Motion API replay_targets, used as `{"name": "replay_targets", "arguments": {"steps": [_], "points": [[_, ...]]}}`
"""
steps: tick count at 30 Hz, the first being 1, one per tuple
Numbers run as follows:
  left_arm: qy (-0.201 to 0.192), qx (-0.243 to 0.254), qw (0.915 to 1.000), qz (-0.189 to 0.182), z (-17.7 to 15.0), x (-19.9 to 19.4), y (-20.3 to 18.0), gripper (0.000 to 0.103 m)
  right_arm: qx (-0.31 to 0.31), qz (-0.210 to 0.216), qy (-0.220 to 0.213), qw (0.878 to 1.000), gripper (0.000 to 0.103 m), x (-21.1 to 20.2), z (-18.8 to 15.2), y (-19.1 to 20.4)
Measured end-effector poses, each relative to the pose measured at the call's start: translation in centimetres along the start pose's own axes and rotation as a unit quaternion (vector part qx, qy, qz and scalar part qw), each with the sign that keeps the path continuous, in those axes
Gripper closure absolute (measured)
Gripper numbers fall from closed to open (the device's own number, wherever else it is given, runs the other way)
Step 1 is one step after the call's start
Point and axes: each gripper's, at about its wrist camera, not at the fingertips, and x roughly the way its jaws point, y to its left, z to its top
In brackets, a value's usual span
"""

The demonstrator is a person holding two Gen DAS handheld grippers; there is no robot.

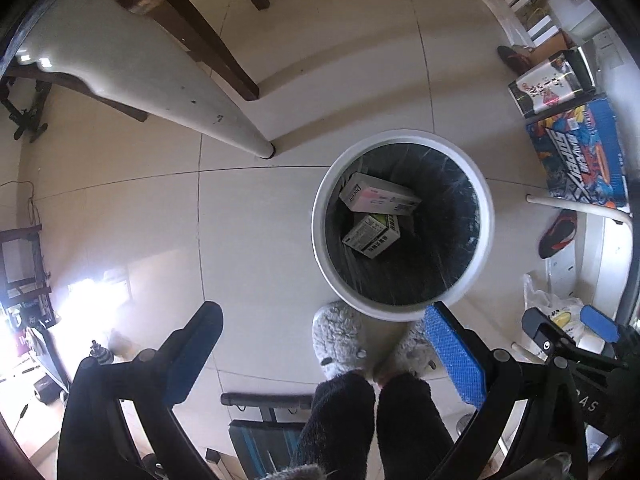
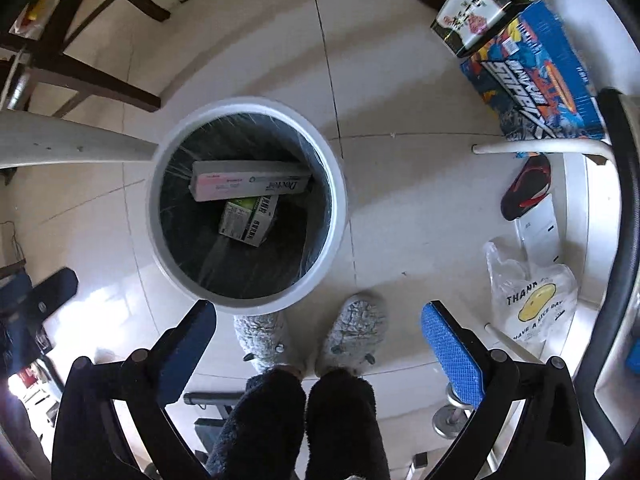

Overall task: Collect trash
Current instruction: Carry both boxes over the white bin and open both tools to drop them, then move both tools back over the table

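Note:
A round white trash bin [image 1: 320, 216] with a black liner stands on the tiled floor; it also shows in the right wrist view [image 2: 154, 216]. Inside lie a long white and pink box [image 1: 380, 198] [image 2: 248, 180] and under it a smaller green and white box [image 1: 372, 234] [image 2: 248, 220]. My left gripper [image 1: 324, 348] is open and empty, above the floor just short of the bin. My right gripper [image 2: 318, 344] is open and empty, above the person's grey slippers [image 2: 356, 328]. The right gripper also shows at the lower right of the left wrist view [image 1: 568, 330].
A white table leg [image 1: 160, 88] and dark wooden chair legs [image 1: 216, 48] stand left of the bin. Colourful boxes [image 2: 536, 76], a black and red shoe [image 2: 524, 188] and a plastic bag [image 2: 532, 300] lie to the right. The person's legs [image 2: 300, 420] are below both grippers.

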Motion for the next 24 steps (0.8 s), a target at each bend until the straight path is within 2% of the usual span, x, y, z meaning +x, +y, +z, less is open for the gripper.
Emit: {"name": "replay_targets", "arguments": {"steps": [5, 12, 19, 24], "points": [[0.000, -0.007, 0.9999, -0.014, -1.2, -3.3, 0.3, 0.000, -0.006, -0.003, -0.015, 1.000, 0.000, -5.0, -1.3, 0.2], [-0.007, -0.007, 0.9997, -0.024, -3.5, -10.4, 1.4, 0.000, -0.017, 0.001, -0.025, 1.000, 0.000, -12.8, -3.7, 0.8], [-0.017, -0.001, 0.9994, -0.031, -6.3, -18.3, 2.5, 0.000, -0.020, 0.013, -0.038, 0.999, 0.000, -23.0, -6.7, 1.5], [-0.045, 0.002, 0.9981, -0.043, -6.5, -25.0, 3.1, 0.000, -0.005, 0.039, -0.050, 0.998, 0.000, -30.8, -8.6, 2.0]]}}
